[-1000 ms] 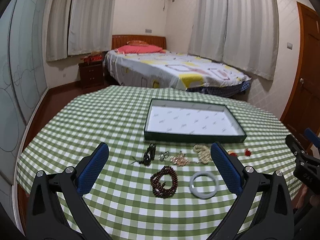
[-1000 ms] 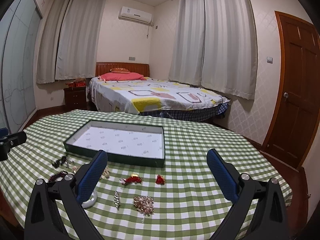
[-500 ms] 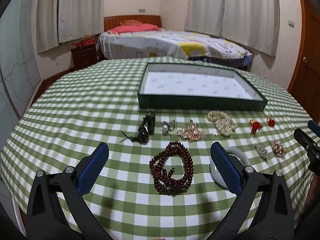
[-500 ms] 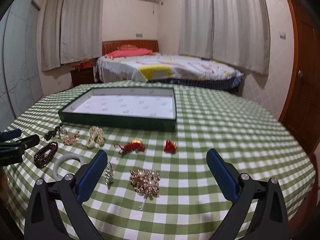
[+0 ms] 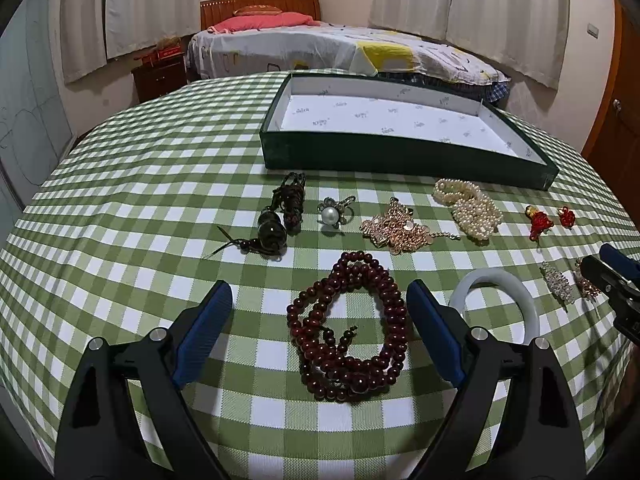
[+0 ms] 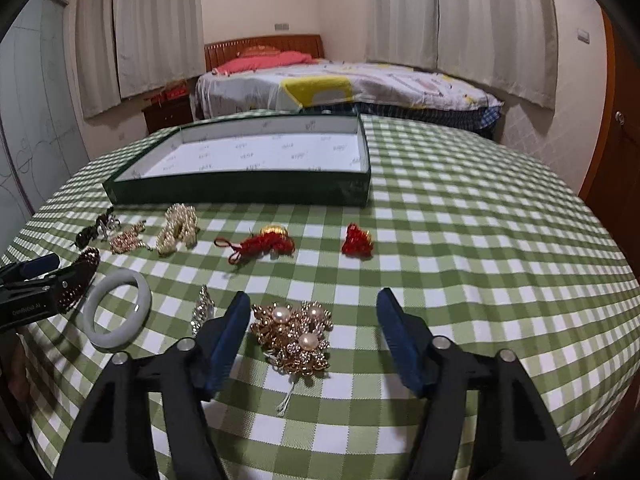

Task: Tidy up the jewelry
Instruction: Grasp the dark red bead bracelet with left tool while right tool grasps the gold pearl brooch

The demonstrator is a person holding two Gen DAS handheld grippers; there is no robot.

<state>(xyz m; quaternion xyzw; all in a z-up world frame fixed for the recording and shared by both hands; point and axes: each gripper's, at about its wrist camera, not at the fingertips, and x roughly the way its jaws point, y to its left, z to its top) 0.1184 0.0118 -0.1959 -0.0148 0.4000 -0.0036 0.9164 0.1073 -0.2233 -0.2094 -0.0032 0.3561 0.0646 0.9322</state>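
A: You're bringing the left gripper (image 5: 320,320) down around the beads (image 5: 347,327), jaws just closing yet spread, pads clear of the strand. Nearest you, ahead of the tray (image 5: 400,160).

B: And you're risking a loop slipping out; the bangle (image 5: 496,300) is sitting just beside your right pad.

A: The right gripper (image 6: 312,336) is straddling the brooch (image 6: 294,334), jaws narrowing, untouched.

B: You're likely crushing its petals, or snagging the cloth (image 6: 480,260). Farther, the pearls (image 5: 470,208) are waiting by the tray.
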